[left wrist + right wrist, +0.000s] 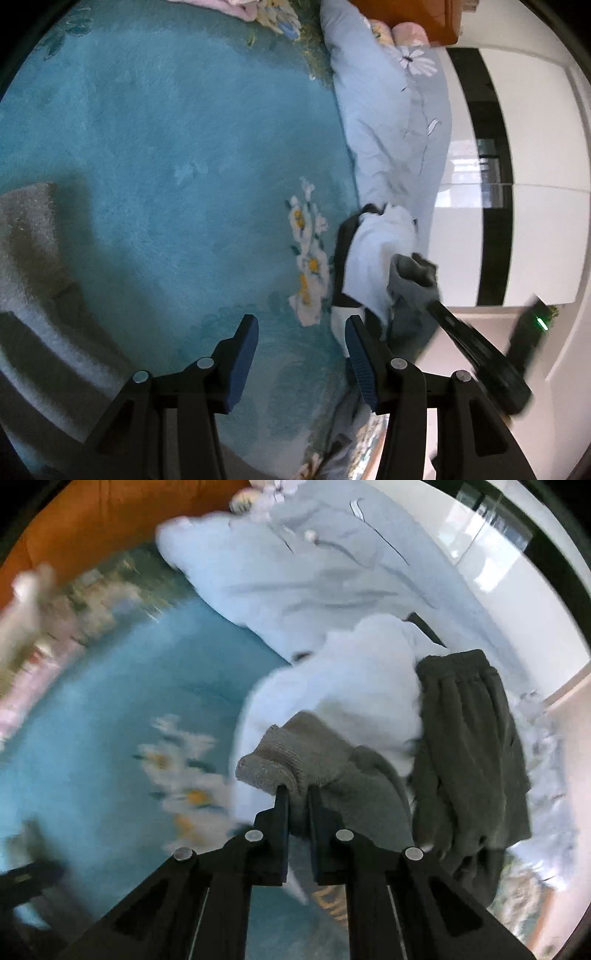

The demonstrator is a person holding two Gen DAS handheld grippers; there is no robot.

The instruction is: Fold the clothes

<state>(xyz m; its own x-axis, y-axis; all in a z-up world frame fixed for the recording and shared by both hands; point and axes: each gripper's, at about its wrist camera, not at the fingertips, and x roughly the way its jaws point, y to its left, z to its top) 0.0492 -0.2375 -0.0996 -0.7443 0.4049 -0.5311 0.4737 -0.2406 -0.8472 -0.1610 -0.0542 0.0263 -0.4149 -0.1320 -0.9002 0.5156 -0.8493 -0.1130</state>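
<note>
A pile of clothes lies at the edge of a teal fleece blanket. It holds a light blue garment, dark grey trousers with an elastic waistband, and a grey knitted garment. My right gripper points steeply down and is shut on a fold of the grey knit. In the left wrist view the right gripper meets the grey knitted garment beside the light blue garment. My left gripper hovers open over the blanket, with nothing between its blue pads.
A pale blue flowered quilt lies bunched beyond the pile. A grey towel-like cloth lies at the left. An orange wooden headboard stands at the top, pink fabric near it. White panels lie beyond the bed's edge.
</note>
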